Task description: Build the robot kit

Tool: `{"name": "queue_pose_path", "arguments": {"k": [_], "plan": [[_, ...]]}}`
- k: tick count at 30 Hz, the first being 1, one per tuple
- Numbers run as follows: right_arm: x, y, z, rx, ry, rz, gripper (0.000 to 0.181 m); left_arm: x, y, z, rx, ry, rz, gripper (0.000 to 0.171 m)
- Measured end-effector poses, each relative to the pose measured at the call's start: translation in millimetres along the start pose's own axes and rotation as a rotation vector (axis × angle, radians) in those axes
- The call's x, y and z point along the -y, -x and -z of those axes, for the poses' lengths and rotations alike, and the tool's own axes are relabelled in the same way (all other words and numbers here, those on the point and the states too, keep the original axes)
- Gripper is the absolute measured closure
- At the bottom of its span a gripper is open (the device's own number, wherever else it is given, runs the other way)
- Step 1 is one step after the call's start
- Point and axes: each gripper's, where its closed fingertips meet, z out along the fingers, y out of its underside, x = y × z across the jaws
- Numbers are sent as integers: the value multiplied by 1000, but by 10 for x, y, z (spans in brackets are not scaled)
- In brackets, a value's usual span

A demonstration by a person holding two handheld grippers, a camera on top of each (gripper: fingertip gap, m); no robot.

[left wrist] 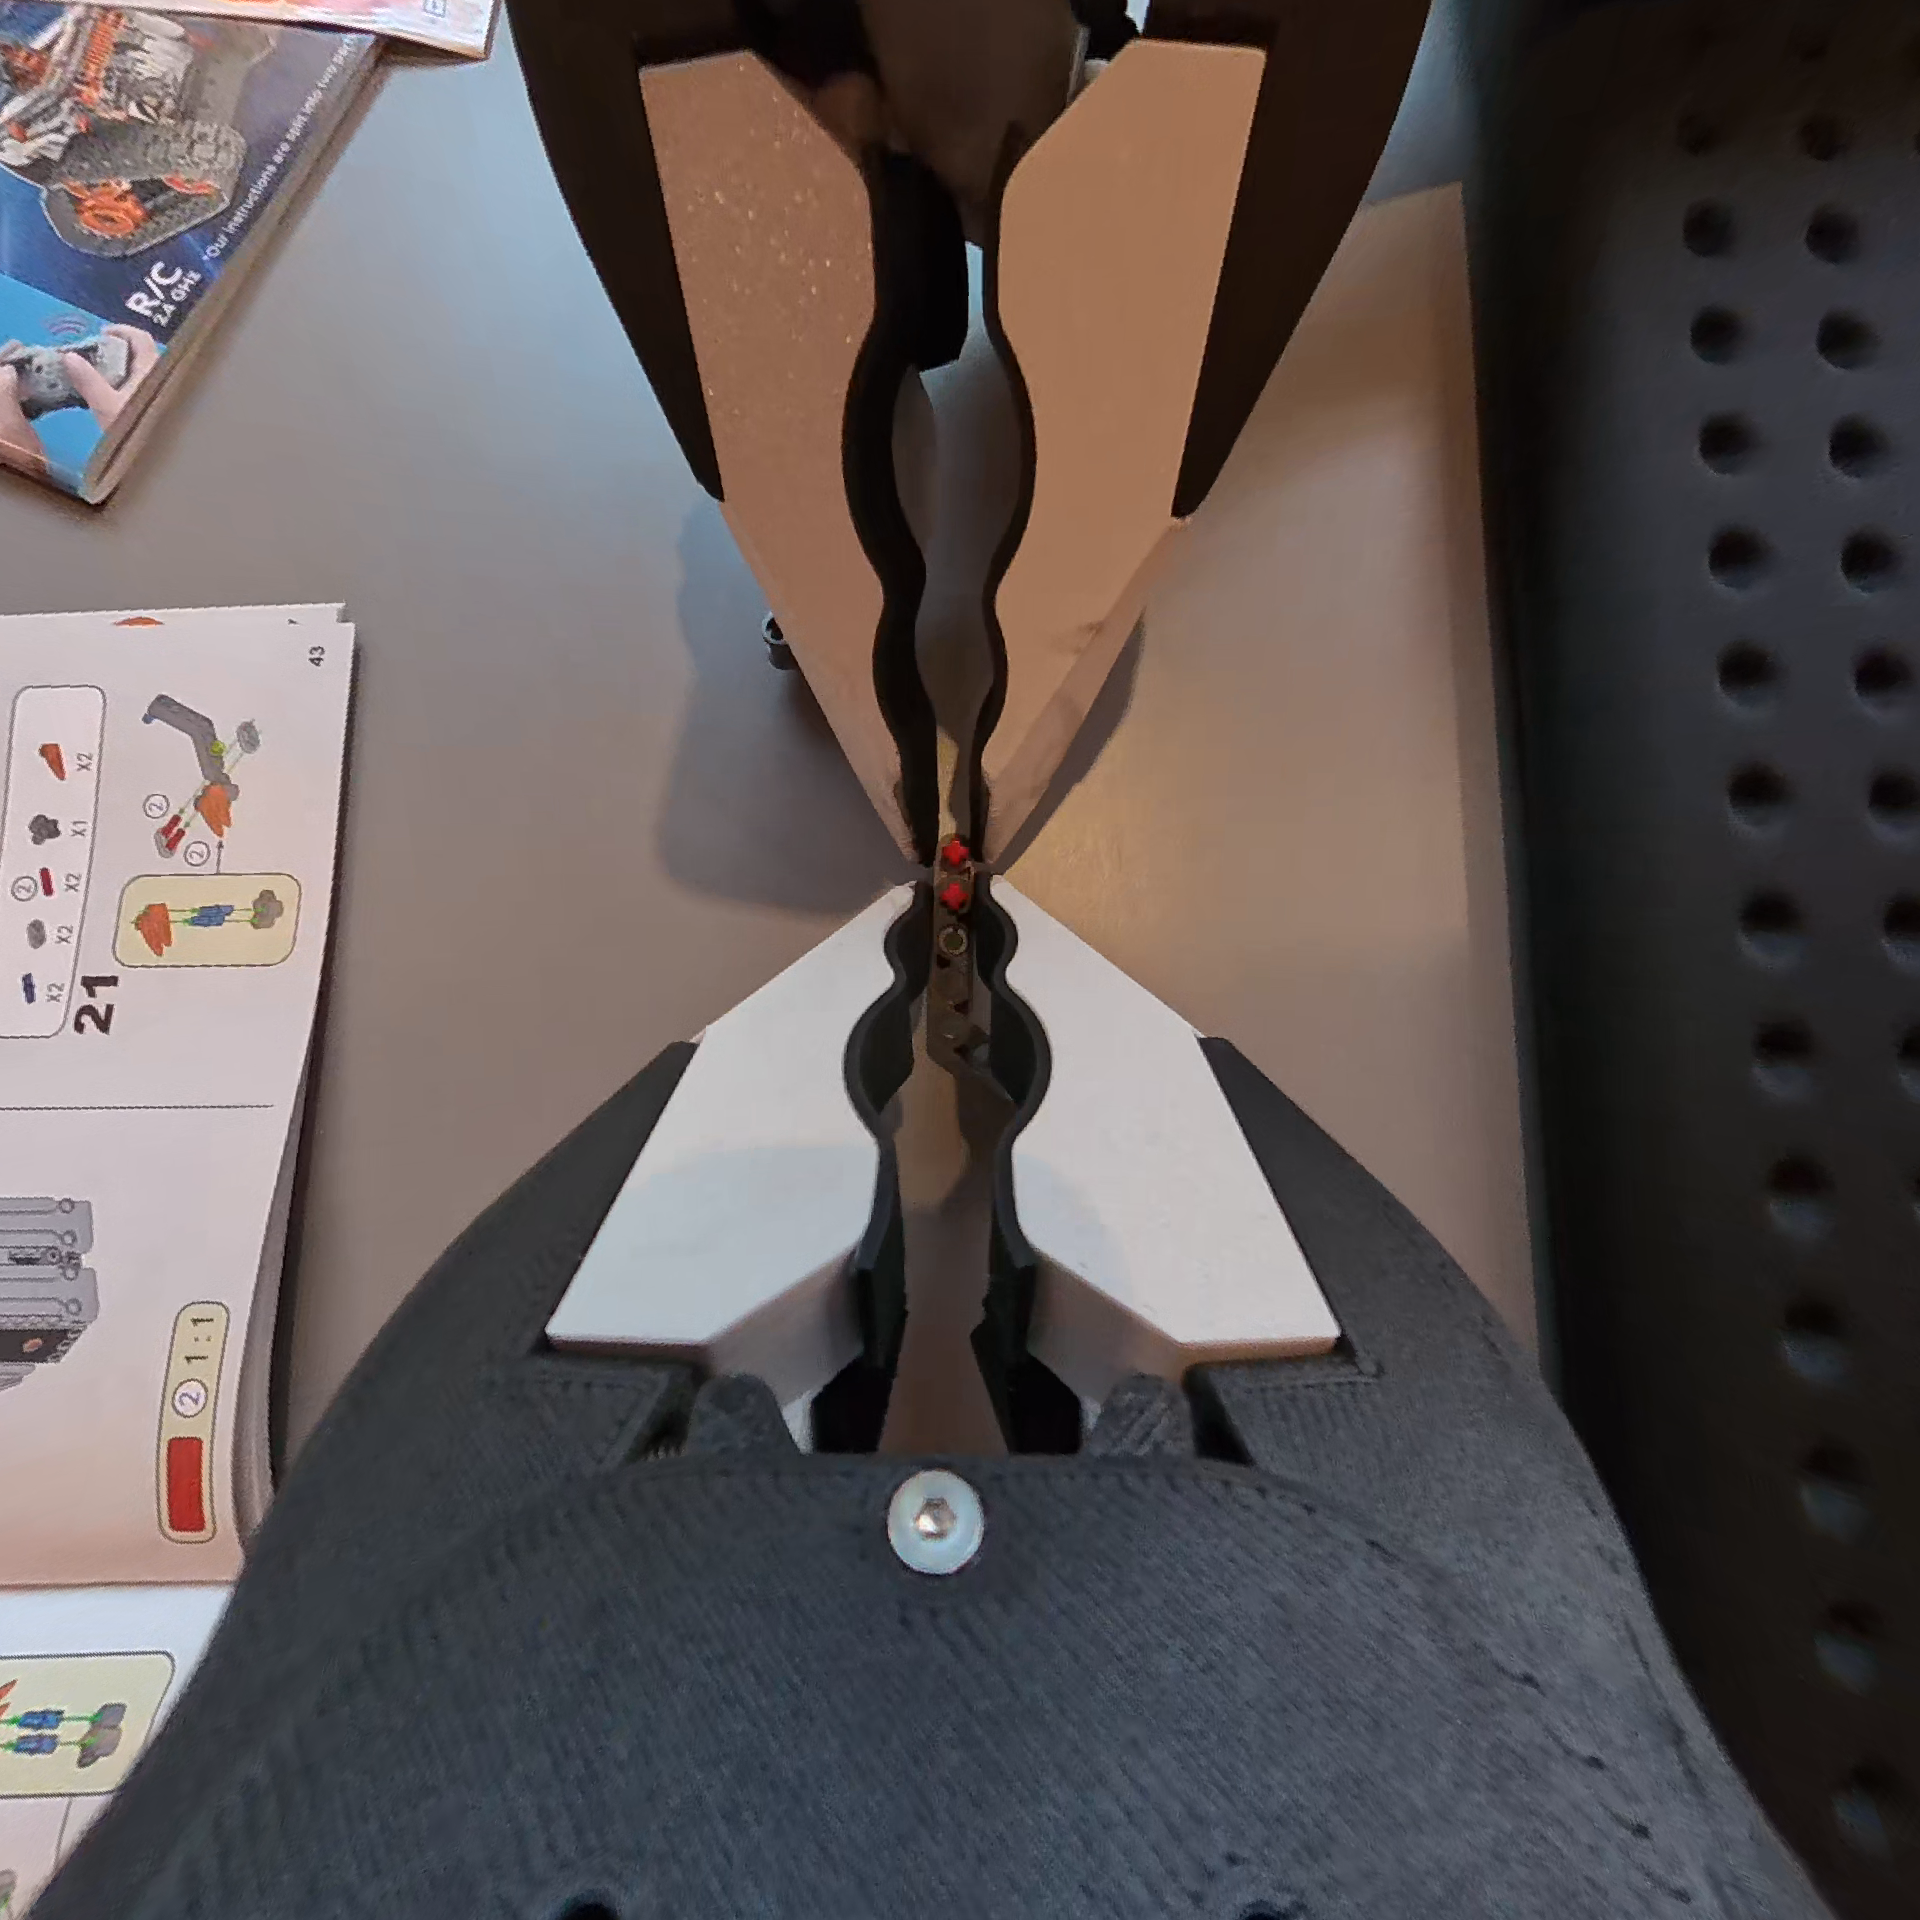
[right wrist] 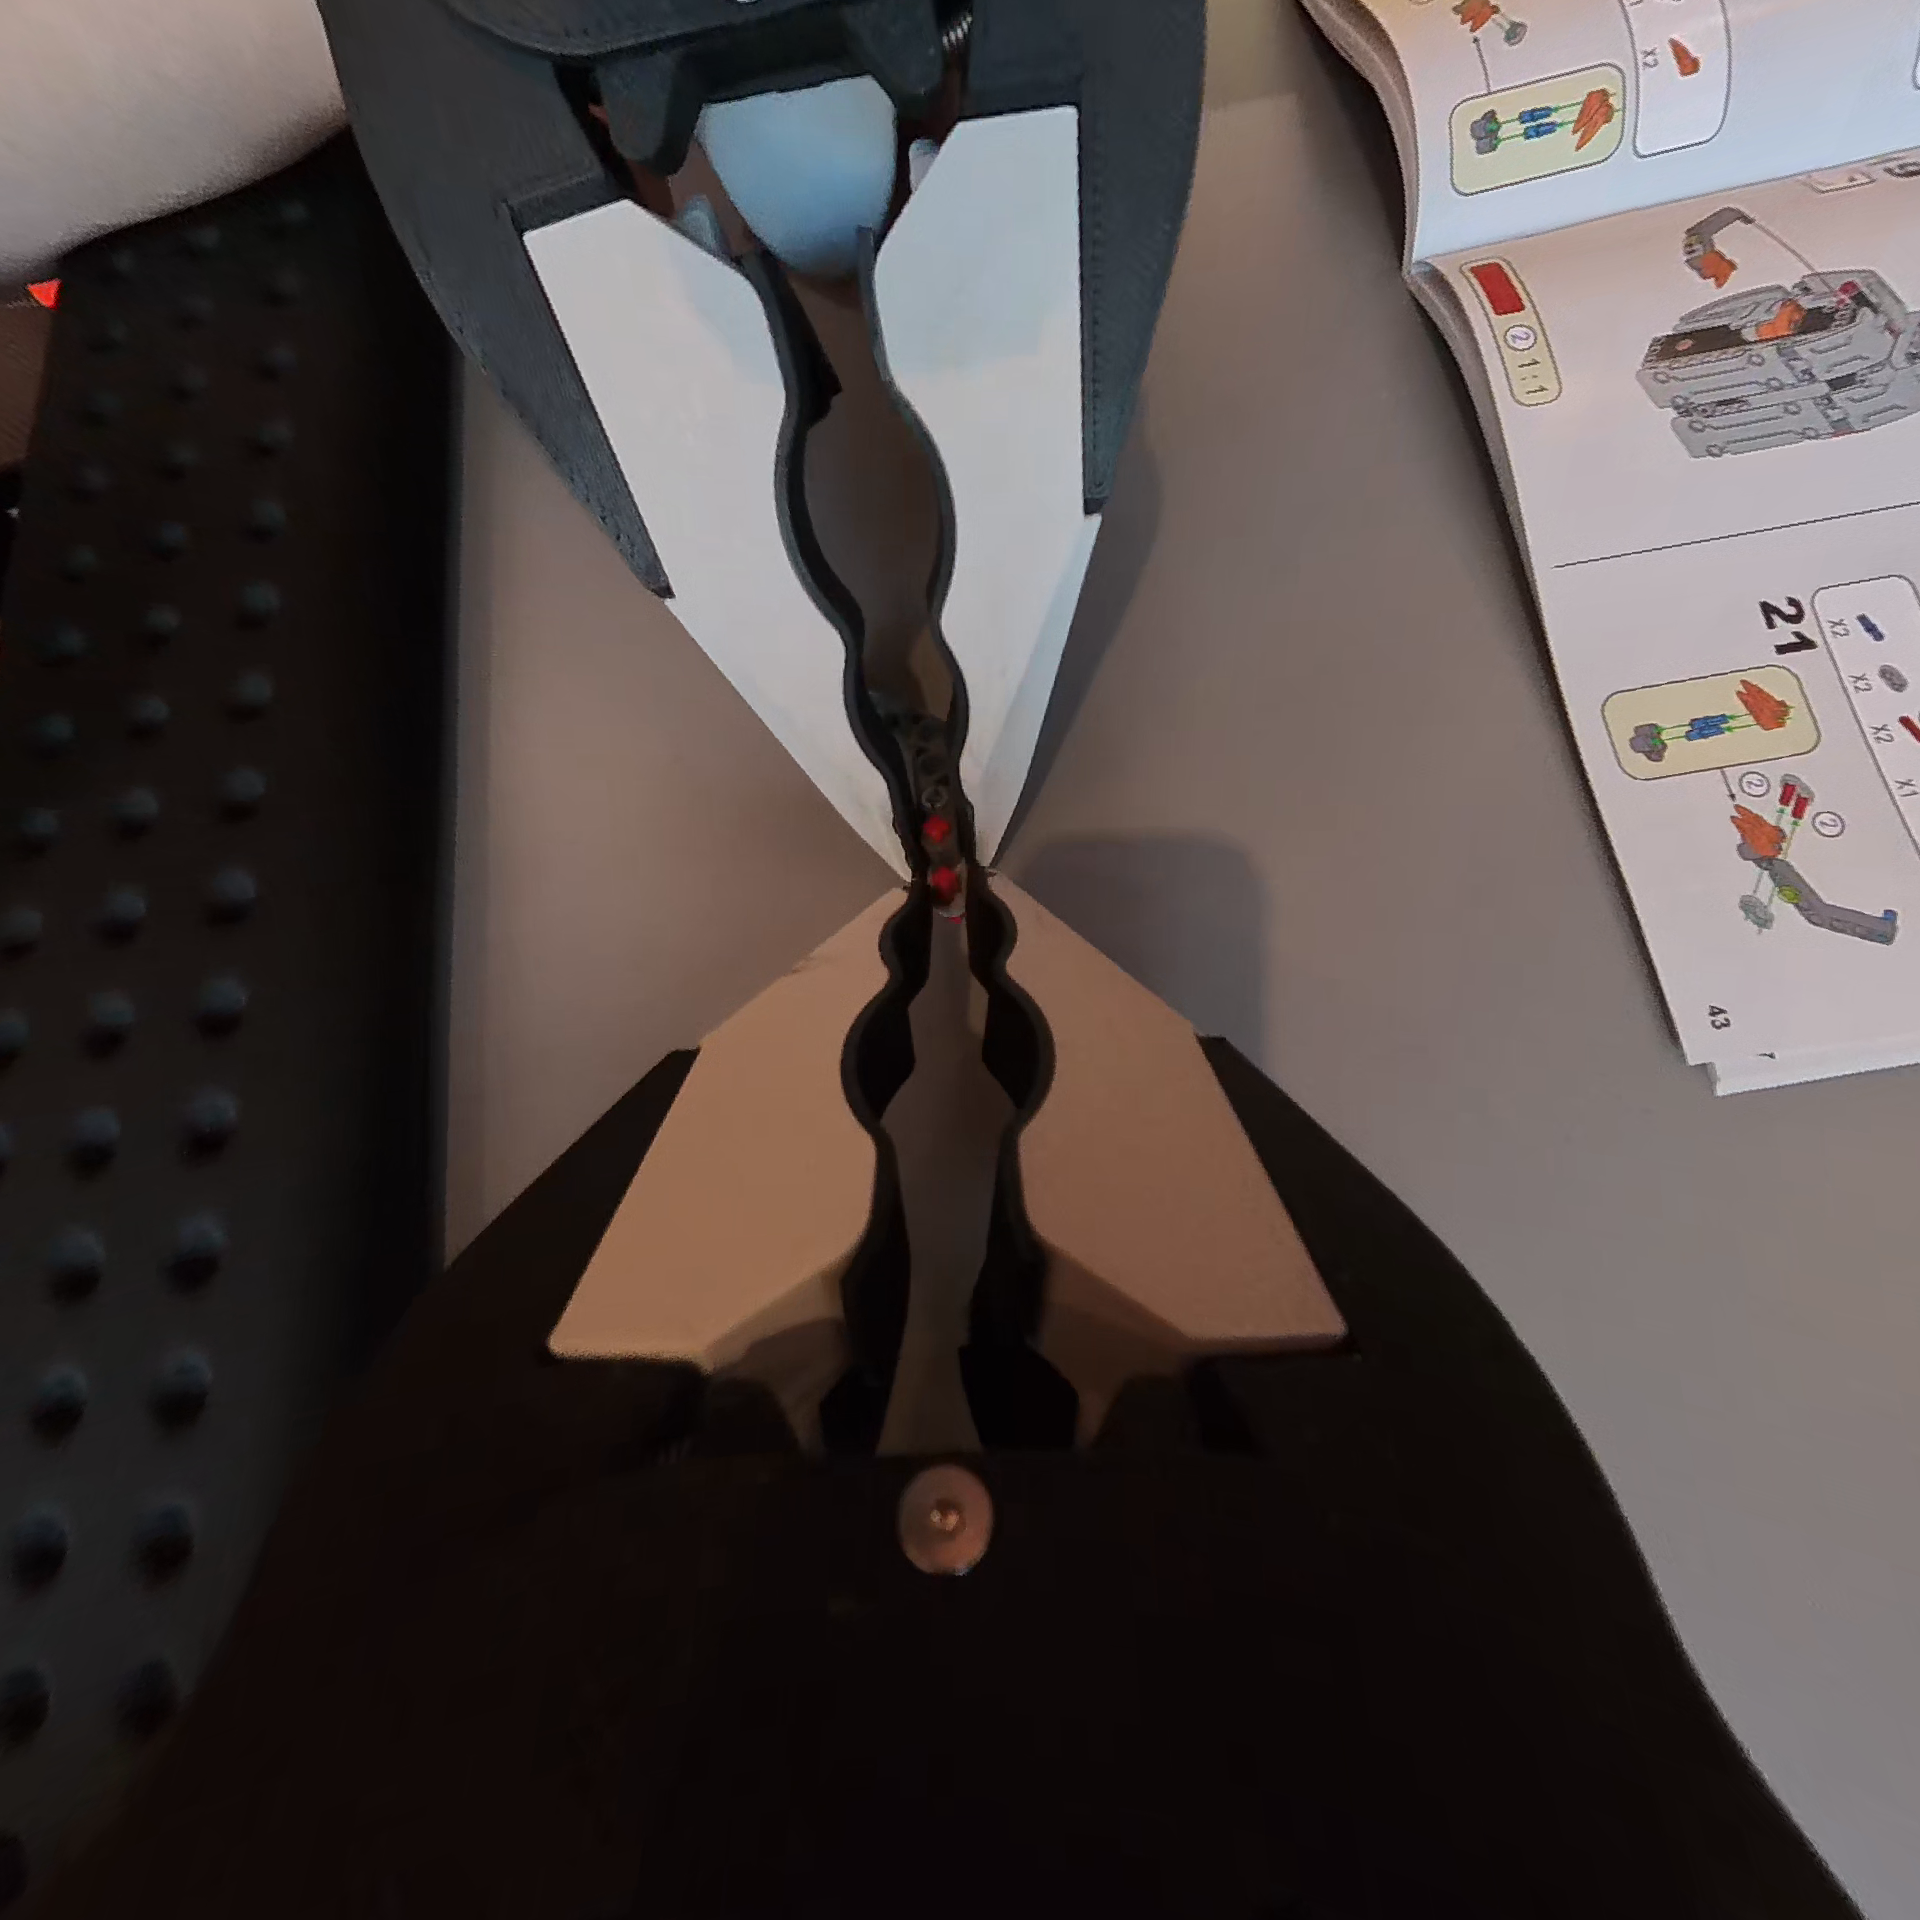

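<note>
Fingers, left point(left wrist: 951, 899): closed on a dark grey beam point(left wrist: 954, 987), a building-toy part with round holes; it lies lengthwise between my pads, near the tips.
Fingers, right point(right wrist: 948, 904): closed tip to tip against the left ones, pinching the beam's end where the lower red pin point(right wrist: 944, 884) sits.
Red pins: two, seated in the beam's end holes, one just beyond the other point(left wrist: 953, 854), right where both pairs of fingertips meet.
Beam position: held in the air above the grey tabletop point(left wrist: 499, 540), carried by both grippers at once.
Progress: both pins look pushed in; whether fully seated, I cannot tell.
Left undone: nothing else is attached to the beam.
Surroundings: open instruction booklet point(left wrist: 156, 1091) flat on the tabletop; black perforated panel point(left wrist: 1766, 831) alongside; one small black part point(left wrist: 774, 630) loose on the tabletop.
</note>
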Motion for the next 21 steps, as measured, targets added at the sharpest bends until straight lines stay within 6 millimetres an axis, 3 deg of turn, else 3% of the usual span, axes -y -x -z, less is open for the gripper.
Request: {"name": "queue_pose_path", "arguments": {"k": [9, 17, 21], "plan": [[-25, -15, 10, -15, 21, 23, 174, 12, 9, -10, -14, -3, 23, 166], [-18, -26, 18, 51, -43, -66, 174, -32, 28, -9, 14, 15, 3, 165], [-15, -36, 11, 12, -23, -5, 174, -8, 33, 31, -19, -1, 60, 166]]}}
